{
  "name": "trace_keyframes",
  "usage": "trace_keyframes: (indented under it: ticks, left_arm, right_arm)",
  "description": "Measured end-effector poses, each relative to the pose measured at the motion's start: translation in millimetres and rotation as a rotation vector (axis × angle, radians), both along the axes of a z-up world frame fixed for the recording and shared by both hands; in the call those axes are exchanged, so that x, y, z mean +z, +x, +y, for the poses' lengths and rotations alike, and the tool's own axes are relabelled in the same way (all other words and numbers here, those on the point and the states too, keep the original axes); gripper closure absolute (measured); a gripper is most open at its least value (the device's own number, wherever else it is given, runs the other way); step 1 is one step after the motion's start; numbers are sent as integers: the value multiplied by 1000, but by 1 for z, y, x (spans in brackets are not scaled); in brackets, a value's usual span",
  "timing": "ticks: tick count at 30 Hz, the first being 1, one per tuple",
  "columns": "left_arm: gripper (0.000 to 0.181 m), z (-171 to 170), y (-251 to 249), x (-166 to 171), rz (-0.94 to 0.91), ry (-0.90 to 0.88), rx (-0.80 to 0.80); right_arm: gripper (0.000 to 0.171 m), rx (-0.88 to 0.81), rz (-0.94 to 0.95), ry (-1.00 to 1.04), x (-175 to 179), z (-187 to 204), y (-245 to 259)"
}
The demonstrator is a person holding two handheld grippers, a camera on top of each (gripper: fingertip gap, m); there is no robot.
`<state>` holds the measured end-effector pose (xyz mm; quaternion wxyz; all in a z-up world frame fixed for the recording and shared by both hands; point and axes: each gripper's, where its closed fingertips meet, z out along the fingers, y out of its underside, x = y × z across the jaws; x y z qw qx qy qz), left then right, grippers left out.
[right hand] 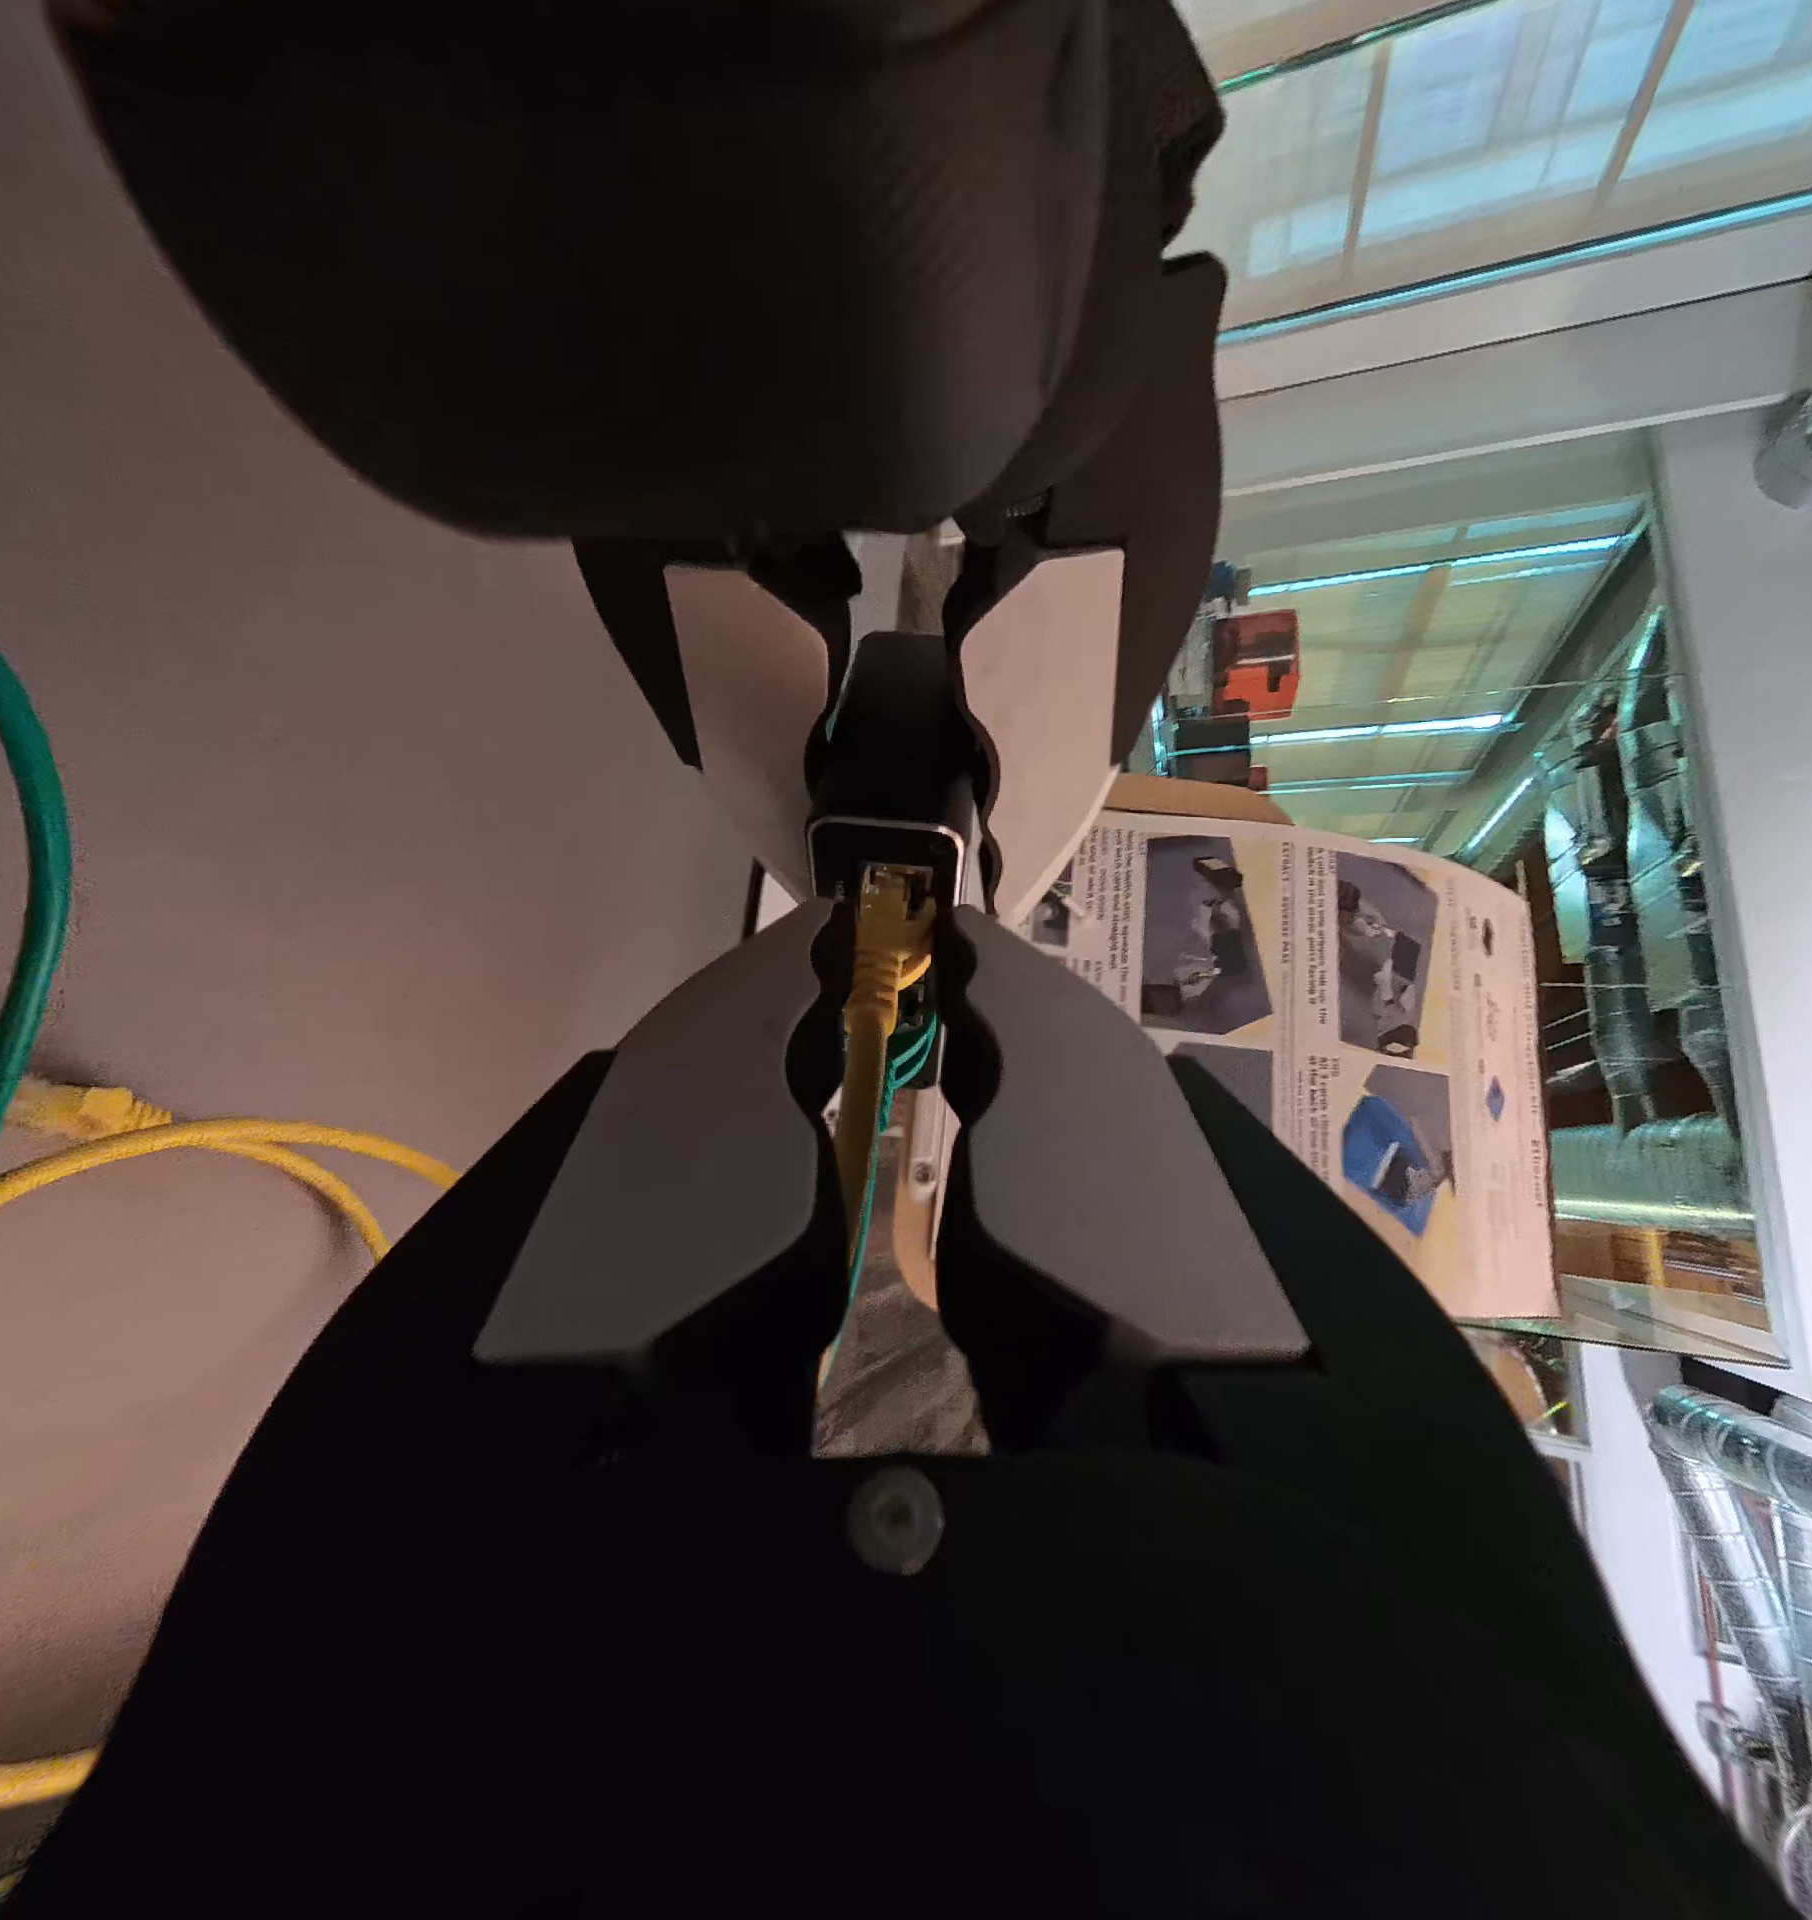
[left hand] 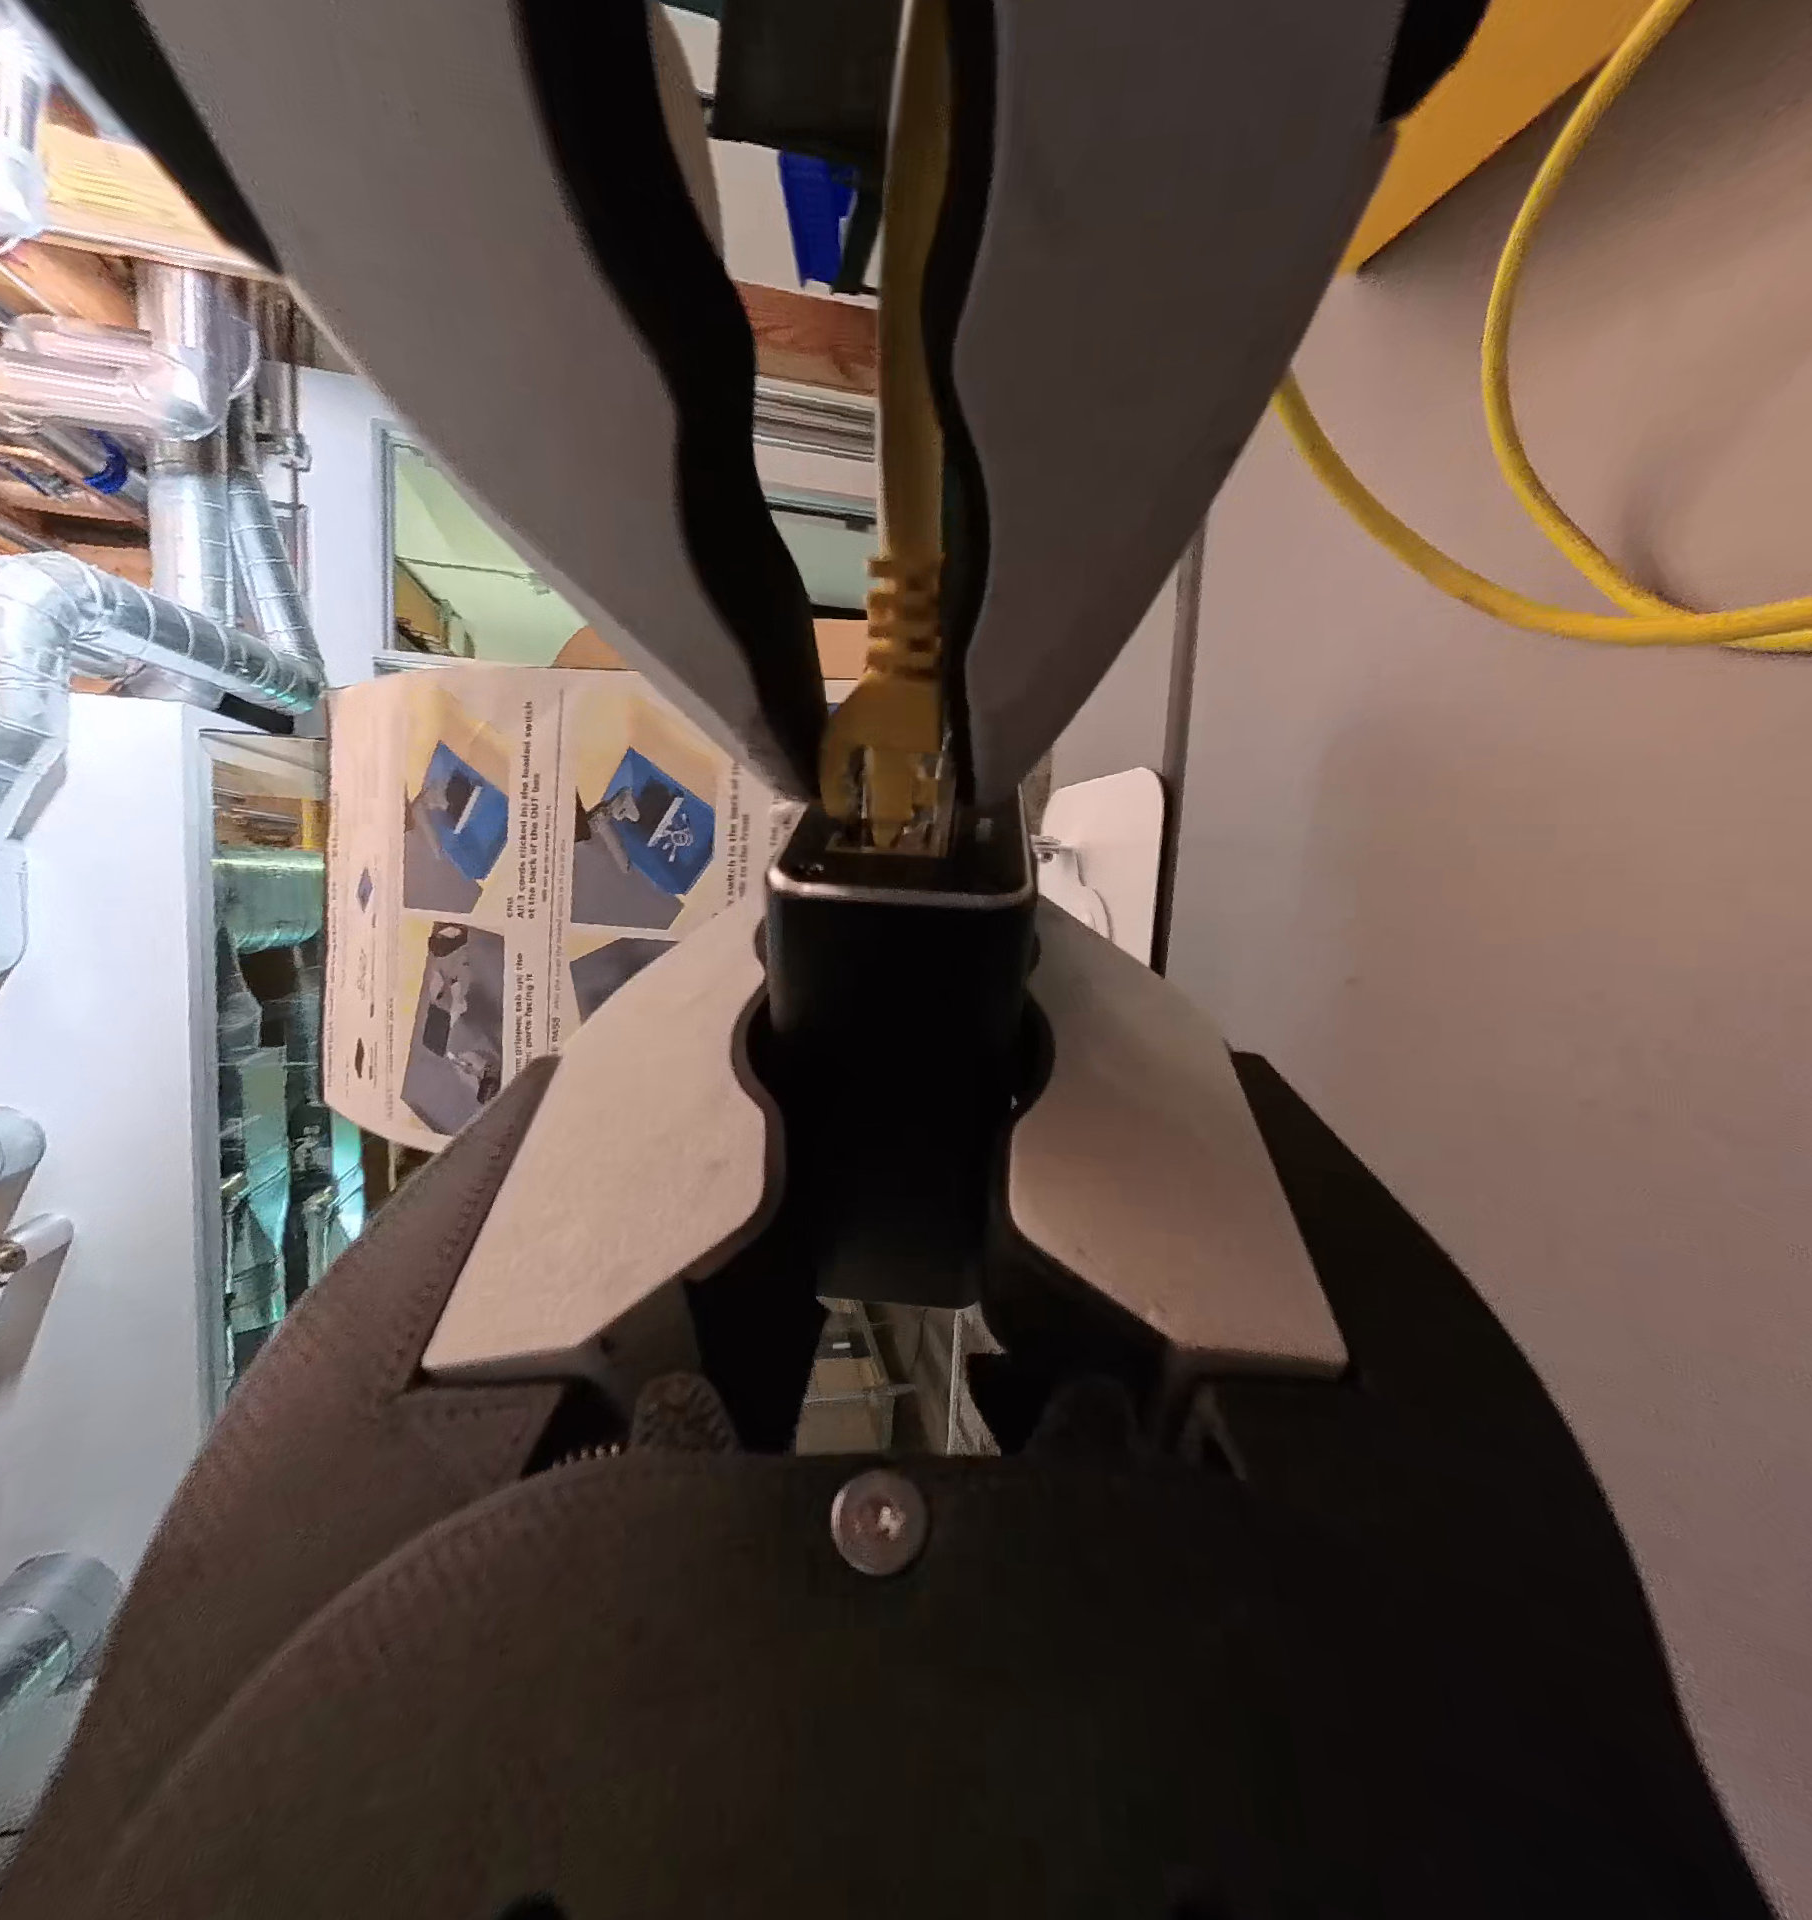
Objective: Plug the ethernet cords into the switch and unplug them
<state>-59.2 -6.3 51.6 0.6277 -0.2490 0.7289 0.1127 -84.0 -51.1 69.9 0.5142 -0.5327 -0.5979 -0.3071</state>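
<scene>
A: Right, where is the switch?

B: It is a small black box, held up in the air between the two tools. The left gripper has its jaws pinching the box's body from both sides, with the port end pointing away from that camera.

A: And the other tool?

B: The right gripper faces it head-on from the opposite side. Its jaws are closed nearly together around a yellow ethernet cord, gripping it just behind the plug. The plug's tip sits in a port on the switch's face; whether it is fully seated I cannot tell.

A: Does the left wrist view show the same thing?

B: Yes. There the yellow cord comes down between the right gripper's grey fingers and meets the top end of the switch.

A: Any other cords?

B: A thin green cord runs alongside the yellow one between the right jaws. Another yellow cord loops loosely on the pale surface at the left of the right wrist view, with a thick green cord curving past it.

A: What lies behind?

B: A printed instruction sheet with photographs stands just beyond the switch, and silver ducting fills the background.
</scene>
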Motion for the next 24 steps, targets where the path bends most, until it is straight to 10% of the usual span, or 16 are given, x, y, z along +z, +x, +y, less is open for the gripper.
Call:
trace_keyframes:
  ticks: [24]
  left_arm:
    - [142, -13, 17, -40, 147, -175, -96]
  right_arm:
    - [155, -71, -11, -250, -32, -13, 17]
